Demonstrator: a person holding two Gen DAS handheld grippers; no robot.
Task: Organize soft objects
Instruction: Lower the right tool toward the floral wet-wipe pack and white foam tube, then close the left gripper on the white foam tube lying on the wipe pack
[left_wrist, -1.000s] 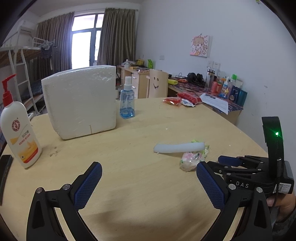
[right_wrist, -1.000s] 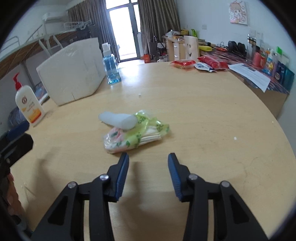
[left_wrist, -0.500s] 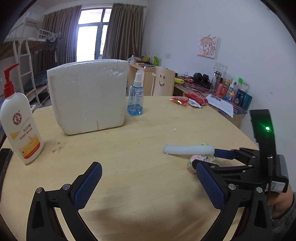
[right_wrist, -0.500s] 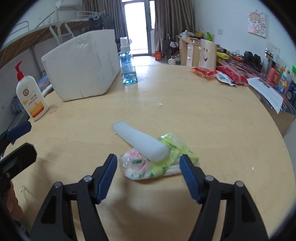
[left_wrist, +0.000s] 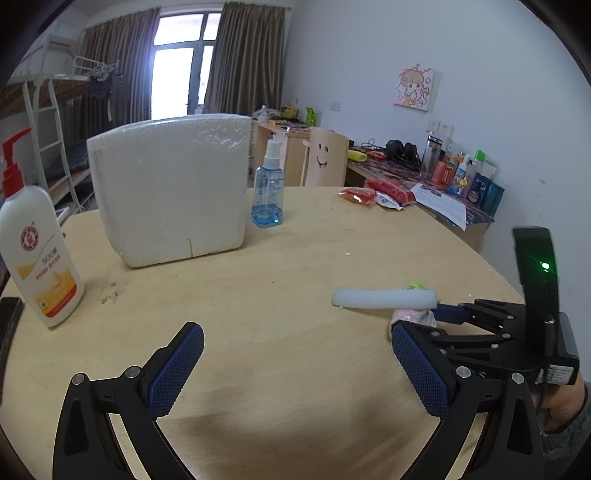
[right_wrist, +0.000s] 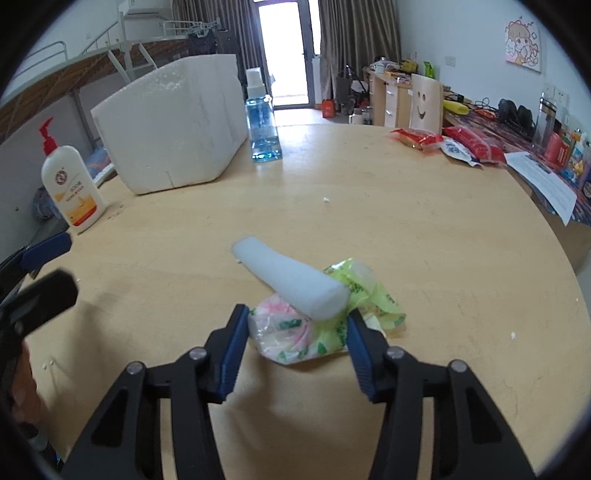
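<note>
A soft tissue packet (right_wrist: 295, 341) in green and pink wrap lies on the round wooden table (right_wrist: 424, 229). A white foam stick (right_wrist: 291, 280) rests across its top. My right gripper (right_wrist: 295, 326) straddles the packet; its jaws are closing and the blue pads touch both sides of the wrap. In the left wrist view the same foam stick (left_wrist: 384, 298) and packet (left_wrist: 410, 316) sit at the right, with the right gripper (left_wrist: 448, 314) on them. My left gripper (left_wrist: 295, 338) hangs wide open over bare table, holding nothing.
A white foam box (left_wrist: 170, 188) stands at the back left, with a blue spray bottle (left_wrist: 267, 195) beside it. A lotion pump bottle (left_wrist: 33, 251) stands at the left edge. Red snack packets (left_wrist: 373, 194) lie at the far edge. A cluttered desk lines the right wall.
My right gripper moved forward to the packet, opened wide around it, then narrowed until the pads met its sides. The left gripper stayed open and almost still.
</note>
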